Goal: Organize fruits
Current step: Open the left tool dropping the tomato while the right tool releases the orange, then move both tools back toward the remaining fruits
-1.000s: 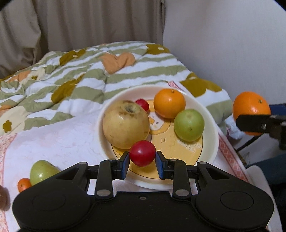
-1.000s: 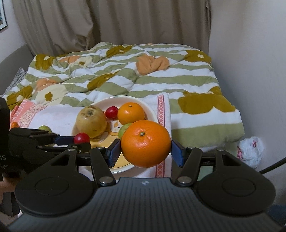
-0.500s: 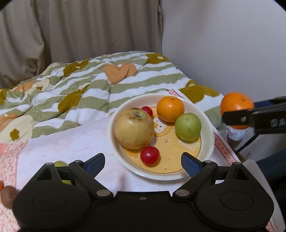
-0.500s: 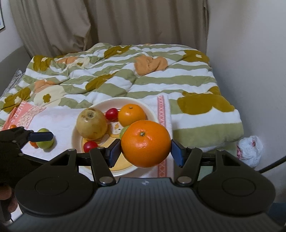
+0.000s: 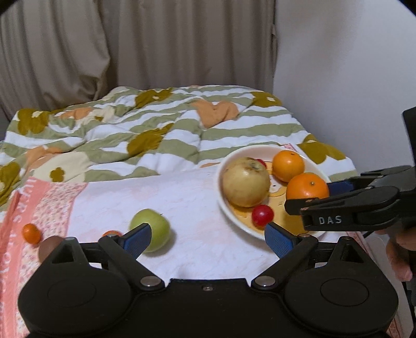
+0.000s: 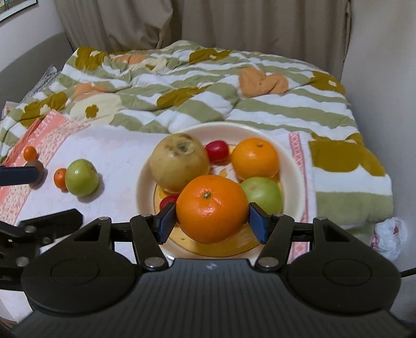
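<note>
Beige curtains hang in folds across the back. A plain white wall runs along the right side. A quilt with green and white stripes, olive flowers and orange patches covers the bed. A white cloth with a pink patterned border lies over its near part. A picture frame corner shows upper left. The light is dim and warm.

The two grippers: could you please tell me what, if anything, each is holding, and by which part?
The right gripper clamps the large round orange across its sides. The left gripper is open, holding nothing.
</note>
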